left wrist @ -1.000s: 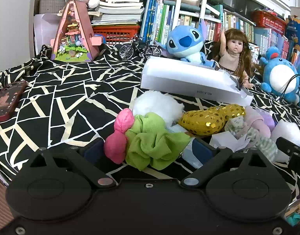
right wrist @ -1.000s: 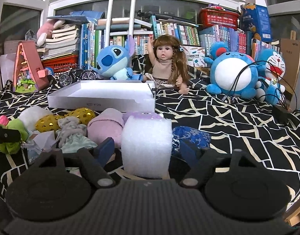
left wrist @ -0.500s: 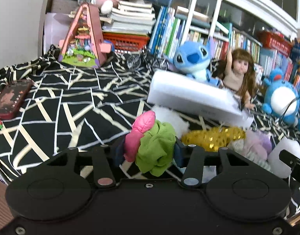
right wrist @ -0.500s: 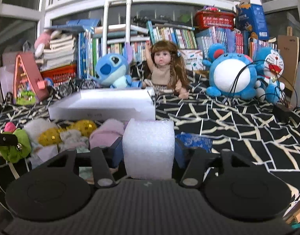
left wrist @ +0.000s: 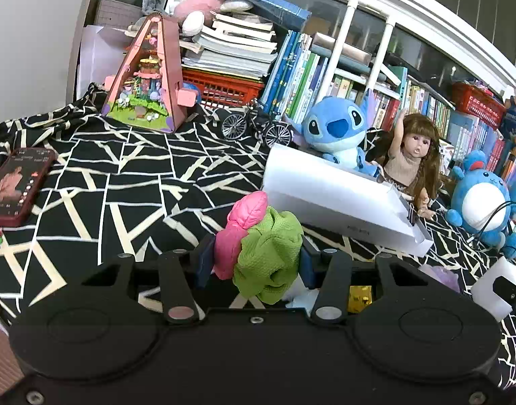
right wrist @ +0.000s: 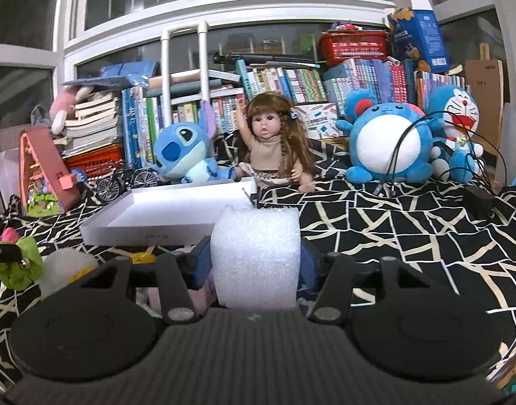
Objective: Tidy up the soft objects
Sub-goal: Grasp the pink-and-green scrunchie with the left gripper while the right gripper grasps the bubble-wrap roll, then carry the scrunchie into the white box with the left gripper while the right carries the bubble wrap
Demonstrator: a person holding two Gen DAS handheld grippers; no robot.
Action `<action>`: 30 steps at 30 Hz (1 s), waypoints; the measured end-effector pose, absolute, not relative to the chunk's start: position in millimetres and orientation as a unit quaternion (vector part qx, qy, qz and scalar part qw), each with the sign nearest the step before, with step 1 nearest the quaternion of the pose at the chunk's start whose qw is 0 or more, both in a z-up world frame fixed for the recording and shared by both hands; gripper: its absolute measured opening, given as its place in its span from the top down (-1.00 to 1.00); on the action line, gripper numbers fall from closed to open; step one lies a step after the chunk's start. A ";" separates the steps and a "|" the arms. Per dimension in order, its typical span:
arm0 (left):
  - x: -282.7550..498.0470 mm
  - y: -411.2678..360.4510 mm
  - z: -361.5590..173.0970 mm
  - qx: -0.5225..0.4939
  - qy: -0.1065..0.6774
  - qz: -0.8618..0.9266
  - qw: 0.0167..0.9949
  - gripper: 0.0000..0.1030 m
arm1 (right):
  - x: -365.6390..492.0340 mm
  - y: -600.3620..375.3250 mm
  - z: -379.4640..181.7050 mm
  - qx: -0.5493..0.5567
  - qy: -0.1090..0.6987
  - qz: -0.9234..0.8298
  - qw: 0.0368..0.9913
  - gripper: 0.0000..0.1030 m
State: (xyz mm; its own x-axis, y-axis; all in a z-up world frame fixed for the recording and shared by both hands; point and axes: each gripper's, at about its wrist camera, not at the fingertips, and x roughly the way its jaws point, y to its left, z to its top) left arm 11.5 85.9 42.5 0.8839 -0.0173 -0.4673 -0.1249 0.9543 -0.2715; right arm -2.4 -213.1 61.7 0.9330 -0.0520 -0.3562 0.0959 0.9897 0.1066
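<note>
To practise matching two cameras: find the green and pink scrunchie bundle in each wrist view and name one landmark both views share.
Left wrist view: the scrunchie bundle sits at bottom centre, pinched between the left gripper pads.
Right wrist view: the same bundle shows small at the far left edge, off the cloth.
Shared landmark: the white box, in front of the blue plush.

Left tongs clamped, right tongs clamped

The gold sequin piece is peeking through the left tongs' linkage, mostly hidden; the phone is being cropped at the left edge; the box's label print is staying too small to read.
</note>
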 end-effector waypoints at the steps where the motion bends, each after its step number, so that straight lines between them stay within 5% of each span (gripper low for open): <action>1: 13.3 86.8 43.8 -0.149 0.239 0.027 0.959 0.09 | -1.6 -215.0 62.1 0.063 0.179 -0.040 0.981 -0.11; 30: 106.2 74.6 97.7 -0.169 0.254 -0.069 0.950 0.09 | 63.5 -236.7 99.6 0.095 0.185 -0.002 0.978 -0.12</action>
